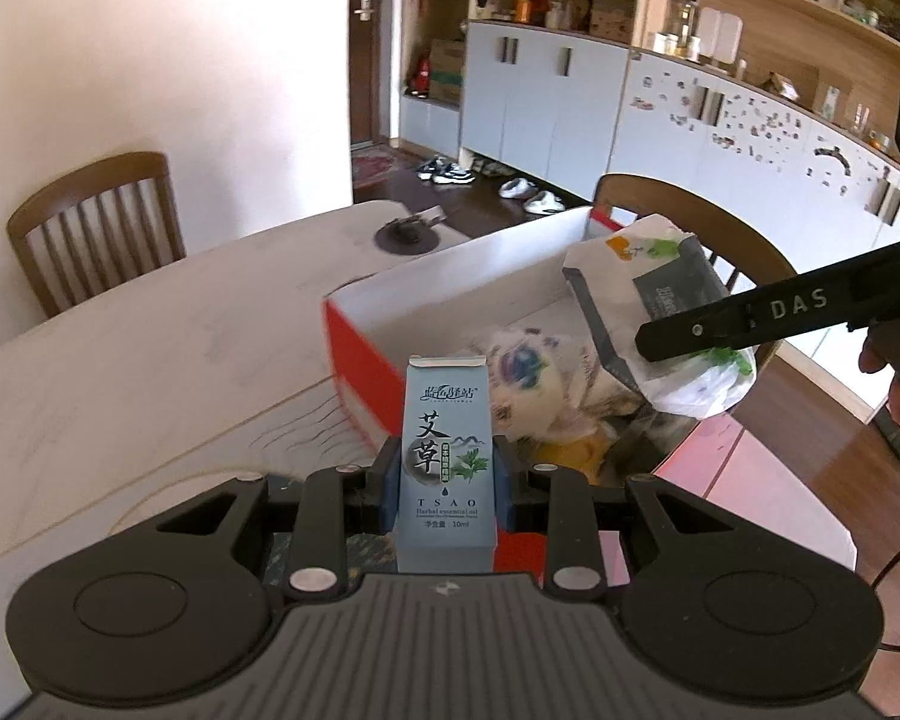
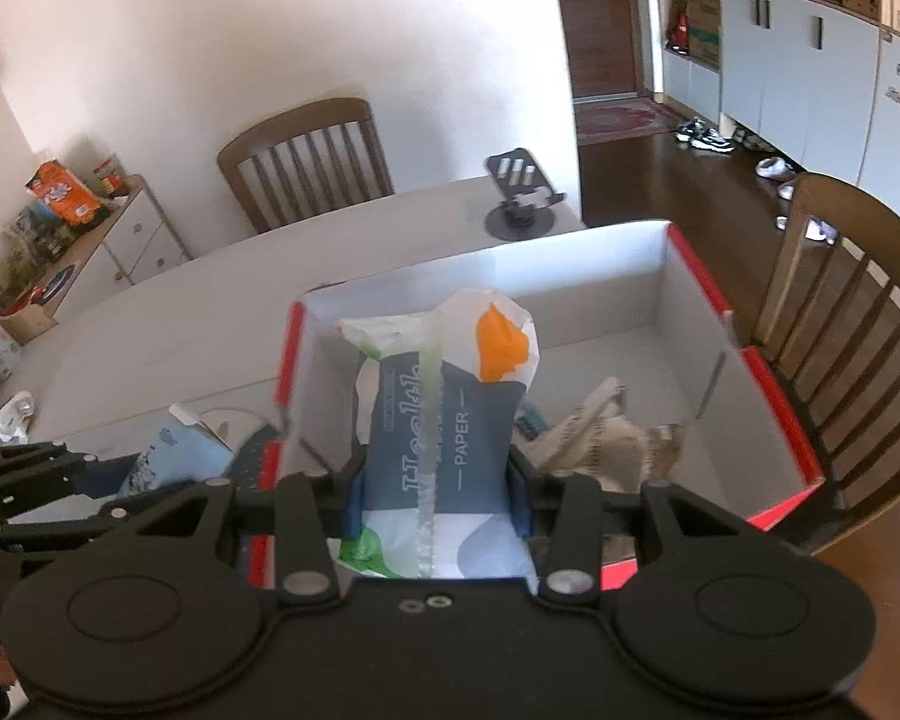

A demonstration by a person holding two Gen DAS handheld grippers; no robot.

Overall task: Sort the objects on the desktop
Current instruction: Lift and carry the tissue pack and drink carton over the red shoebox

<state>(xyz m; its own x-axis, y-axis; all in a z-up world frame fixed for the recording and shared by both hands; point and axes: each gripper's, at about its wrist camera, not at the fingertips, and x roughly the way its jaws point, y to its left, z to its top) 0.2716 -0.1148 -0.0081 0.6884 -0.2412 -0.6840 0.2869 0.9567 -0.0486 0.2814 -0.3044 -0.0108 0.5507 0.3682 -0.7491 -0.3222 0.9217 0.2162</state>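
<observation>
Left tool (image 1: 445,483) clamping blue carton (image 1: 445,450), right tool (image 2: 441,495) clamping tissue pack (image 2: 444,420)

A lived-in home dining room: slatted brown wooden chairs (image 2: 306,162) stand around the pale desk (image 1: 150,324), shoes (image 1: 447,171) lie by the entrance door (image 2: 603,18), and cluttered wooden shelves (image 1: 750,12) top pale-blue cabinets (image 1: 546,102).

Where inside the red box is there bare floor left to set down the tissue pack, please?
The far part of the red box, between its back wall and the crumpled beige cloth, is bare. The near part is crowded by that cloth and a printed item.
</observation>
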